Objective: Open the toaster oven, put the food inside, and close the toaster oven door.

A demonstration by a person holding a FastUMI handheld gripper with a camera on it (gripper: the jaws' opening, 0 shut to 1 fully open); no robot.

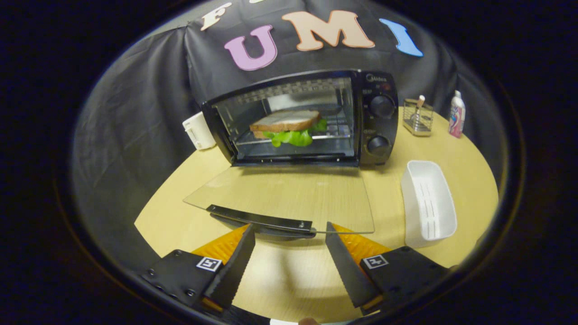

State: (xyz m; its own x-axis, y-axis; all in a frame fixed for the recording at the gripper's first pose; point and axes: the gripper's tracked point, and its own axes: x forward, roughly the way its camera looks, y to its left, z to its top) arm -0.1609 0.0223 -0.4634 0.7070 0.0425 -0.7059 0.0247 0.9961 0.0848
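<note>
While its glass door (289, 198) lies folded flat on the wooden table (469, 180), the toaster oven (302, 118) holds one sandwich (289, 126) on its rack, lettuce hanging from the front. Two knobs (381, 106) sit on the oven's right panel. One door handle (259, 220) lies just ahead of the gripper (289, 234), whose fingers are spread apart and grip nothing. Right of the door lies one white tray (426, 203); beyond it stand one wire holder (417, 117) and one bottle (457, 113). One white box (198, 131) sits left of the oven.
</note>
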